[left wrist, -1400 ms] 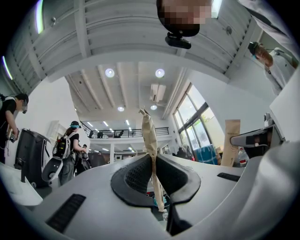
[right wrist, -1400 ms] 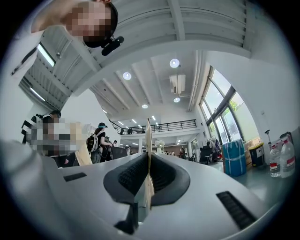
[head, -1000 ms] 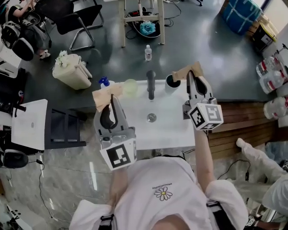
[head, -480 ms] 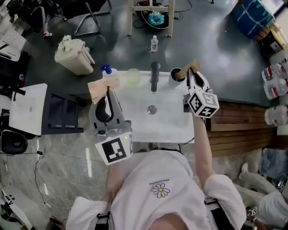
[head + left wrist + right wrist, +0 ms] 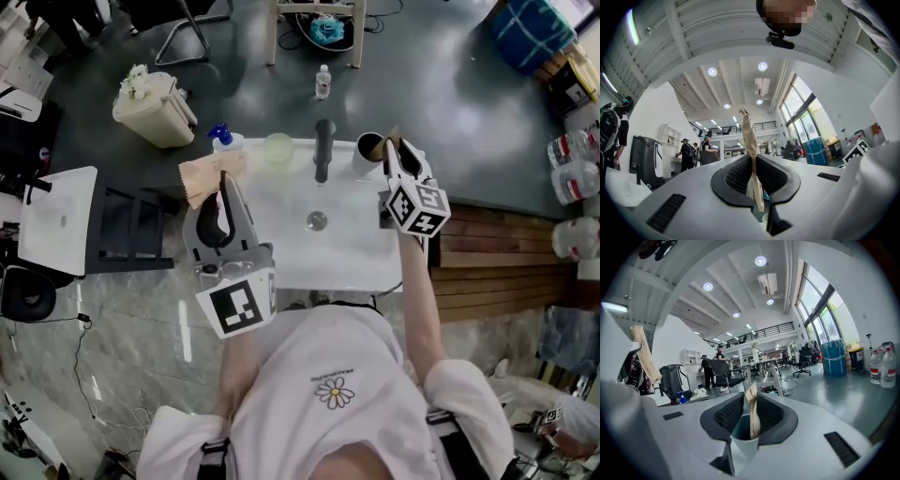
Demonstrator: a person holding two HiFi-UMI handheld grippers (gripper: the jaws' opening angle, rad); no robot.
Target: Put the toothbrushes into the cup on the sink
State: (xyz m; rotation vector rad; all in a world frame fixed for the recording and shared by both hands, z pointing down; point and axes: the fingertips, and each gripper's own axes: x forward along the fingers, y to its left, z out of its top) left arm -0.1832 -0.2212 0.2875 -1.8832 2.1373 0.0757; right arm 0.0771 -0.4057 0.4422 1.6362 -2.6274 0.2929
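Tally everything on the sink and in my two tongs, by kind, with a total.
Wrapped toothbrushes: 2
Cups: 2, a white cup and a green cup
Spray bottle: 1
Faucet: 1
Total: 6

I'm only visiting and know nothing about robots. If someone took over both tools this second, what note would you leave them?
Left hand-held gripper: shut on a brown paper-wrapped toothbrush, held above the left side of the white sink.
Right hand-held gripper: shut on a second brown paper-wrapped toothbrush, whose lower end appears to dip into the white cup at the sink's back right.
Done: both toothbrushes are in hand; neither is released.
Left: let the right one go into the cup, then bring the left one over.
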